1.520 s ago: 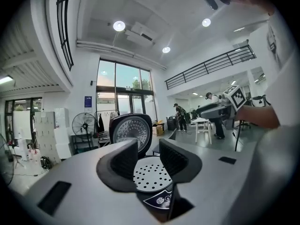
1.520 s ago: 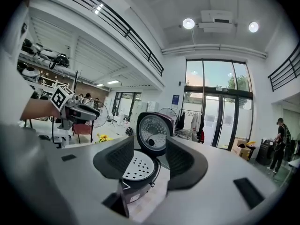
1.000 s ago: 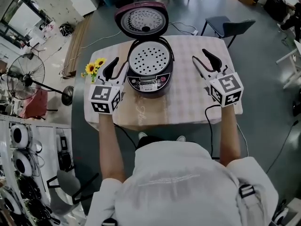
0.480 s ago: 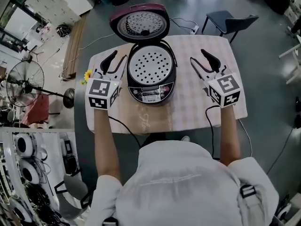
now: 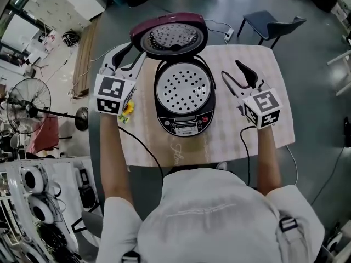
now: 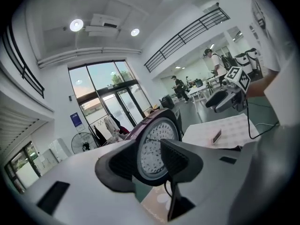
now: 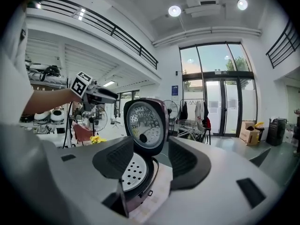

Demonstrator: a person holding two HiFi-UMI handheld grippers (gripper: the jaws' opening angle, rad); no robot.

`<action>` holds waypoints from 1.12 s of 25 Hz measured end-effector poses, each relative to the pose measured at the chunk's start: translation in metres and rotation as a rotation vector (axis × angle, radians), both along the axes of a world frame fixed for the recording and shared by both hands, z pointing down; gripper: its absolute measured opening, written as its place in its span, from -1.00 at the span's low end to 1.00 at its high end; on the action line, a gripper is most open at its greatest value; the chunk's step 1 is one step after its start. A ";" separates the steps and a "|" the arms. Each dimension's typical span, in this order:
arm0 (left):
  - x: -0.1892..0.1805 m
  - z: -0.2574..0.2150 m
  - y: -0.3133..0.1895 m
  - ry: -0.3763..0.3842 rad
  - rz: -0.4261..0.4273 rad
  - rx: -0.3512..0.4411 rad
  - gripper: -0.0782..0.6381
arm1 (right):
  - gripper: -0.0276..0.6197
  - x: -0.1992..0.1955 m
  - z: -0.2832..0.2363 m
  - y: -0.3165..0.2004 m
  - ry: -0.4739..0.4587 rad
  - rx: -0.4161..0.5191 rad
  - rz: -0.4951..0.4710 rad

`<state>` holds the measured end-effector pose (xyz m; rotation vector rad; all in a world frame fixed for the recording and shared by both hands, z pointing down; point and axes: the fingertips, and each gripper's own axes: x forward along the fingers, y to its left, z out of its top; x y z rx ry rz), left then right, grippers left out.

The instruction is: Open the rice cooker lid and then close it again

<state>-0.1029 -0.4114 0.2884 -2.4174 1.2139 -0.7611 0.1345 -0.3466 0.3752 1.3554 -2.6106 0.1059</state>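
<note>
At the upper left of the head view, the left hand-held gripper [image 5: 136, 52] had its two black jaws apart. Their tips were just beside the left rim of the glossy maroon plastic lid [image 5: 169, 34]. Its own view showed the lid's perforated silver underside through the gap, with nothing clamped. Whether a tip touched the rim I could not tell.

The lid stood raised on its rear hinge at top centre, above the round maroon-and-black rice cooker [image 5: 185, 100]. The cooker sat mid-frame on the pale checked table [image 5: 241, 133].

Further right, the right hand-held gripper [image 5: 232, 70] hovered apart from the cooker. Its jaws were wide, had just been opening, and held nothing.

The lid looked stiff, light on its hinge and slick. I judged a push on its outer shell near the free edge, far from the hinge, better than a pinch. The cooker might slide on the cloth.
</note>
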 end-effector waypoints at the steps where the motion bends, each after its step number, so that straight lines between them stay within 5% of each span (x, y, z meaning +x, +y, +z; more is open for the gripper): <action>1: 0.001 -0.001 -0.007 -0.015 0.010 0.007 -0.29 | -0.19 -0.002 0.002 -0.002 0.000 -0.004 0.000; 10: 0.014 0.003 -0.059 -0.146 0.113 0.042 -0.18 | -0.19 -0.009 0.026 -0.014 -0.006 -0.053 0.020; 28: 0.030 0.023 -0.094 -0.124 0.237 -0.028 -0.02 | -0.15 -0.014 0.045 0.003 0.051 -0.118 0.047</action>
